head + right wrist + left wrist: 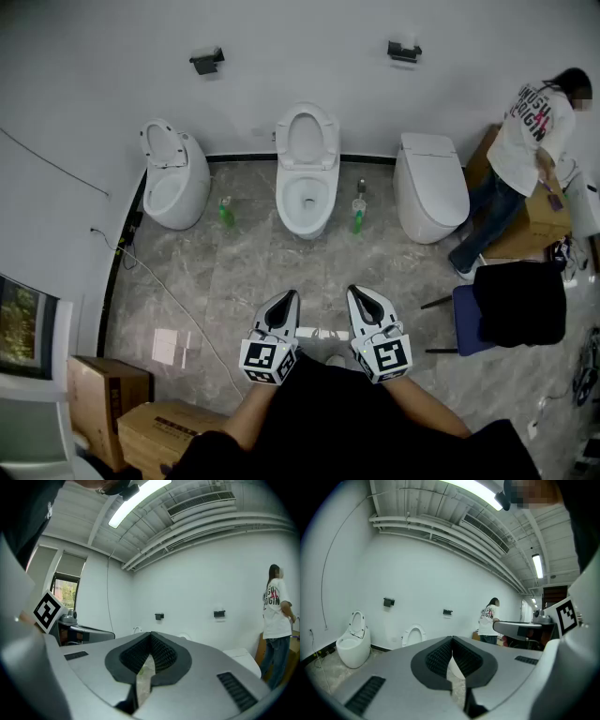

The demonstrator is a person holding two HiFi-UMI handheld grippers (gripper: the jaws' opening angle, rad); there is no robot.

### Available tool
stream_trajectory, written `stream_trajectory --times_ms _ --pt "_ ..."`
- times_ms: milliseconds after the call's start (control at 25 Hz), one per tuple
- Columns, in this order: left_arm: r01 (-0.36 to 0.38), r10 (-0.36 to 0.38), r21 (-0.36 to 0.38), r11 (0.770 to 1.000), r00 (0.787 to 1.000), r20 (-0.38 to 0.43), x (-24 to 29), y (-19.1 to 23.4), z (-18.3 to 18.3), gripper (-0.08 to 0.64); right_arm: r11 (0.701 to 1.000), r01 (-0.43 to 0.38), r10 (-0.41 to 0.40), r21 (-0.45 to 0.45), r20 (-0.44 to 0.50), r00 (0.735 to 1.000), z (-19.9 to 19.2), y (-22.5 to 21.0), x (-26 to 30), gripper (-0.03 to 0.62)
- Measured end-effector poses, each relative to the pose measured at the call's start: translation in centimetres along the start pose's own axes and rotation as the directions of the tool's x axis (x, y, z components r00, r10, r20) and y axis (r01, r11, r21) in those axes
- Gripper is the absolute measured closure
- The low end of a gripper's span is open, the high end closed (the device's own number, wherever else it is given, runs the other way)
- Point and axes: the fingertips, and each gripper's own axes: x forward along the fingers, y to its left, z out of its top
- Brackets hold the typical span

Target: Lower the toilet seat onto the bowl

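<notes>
Three white toilets stand along the far wall. The left toilet (174, 184) has its seat (162, 144) raised against the wall. The middle toilet (307, 184) also has its seat (307, 137) up, and the right toilet (429, 186) has its lid down. My left gripper (287, 299) and right gripper (360, 295) hover side by side well short of the toilets, both shut with nothing between the pads. The left gripper view shows the left gripper (452, 640) with the left toilet (353, 642) and the middle seat (413, 634) beyond it. In the right gripper view, the right gripper (151, 635) is shut.
A person (523, 161) bends over cardboard boxes at the right wall. A dark chair (511, 305) stands at the right. Green bottles (225, 212) (357, 221) sit between the toilets. A cable (161, 283) crosses the floor, and boxes (108, 396) stand near left.
</notes>
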Motion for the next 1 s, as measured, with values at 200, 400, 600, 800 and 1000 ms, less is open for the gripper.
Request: stream_trajectory --times_ms 200,400,600,800,1000 --pt "-0.007 0.007 -0.005 1.0 1.0 0.017 1.1 0.3 0.0 0.545 1.0 0.008 -0.008 0.025 0.005 1.0 -0.4 -1.5 0.6 0.563" --pt "-0.009 0.01 -0.007 1.0 1.0 0.024 2.8 2.1 0.2 0.545 0.997 -0.014 0.015 0.073 -0.018 1.0 -1.5 -2.3 2.8 0.561" --pt "0.018 -0.017 -0.017 1.0 1.0 0.017 6.6 4.7 0.2 0.545 0.997 0.003 0.0 0.076 -0.044 0.999 -2.3 -3.7 6.9 0.561" --pt "0.051 -0.05 -0.077 0.996 0.999 0.015 10.8 7.9 0.7 0.545 0.998 0.012 -0.008 0.054 -0.079 0.997 -2.8 -5.4 11.5 0.561" --pt "0.074 -0.077 -0.101 0.992 0.997 -0.018 15.5 13.2 1.1 0.545 0.996 0.042 -0.033 0.075 -0.119 0.992 -2.7 -7.1 18.4 0.561"
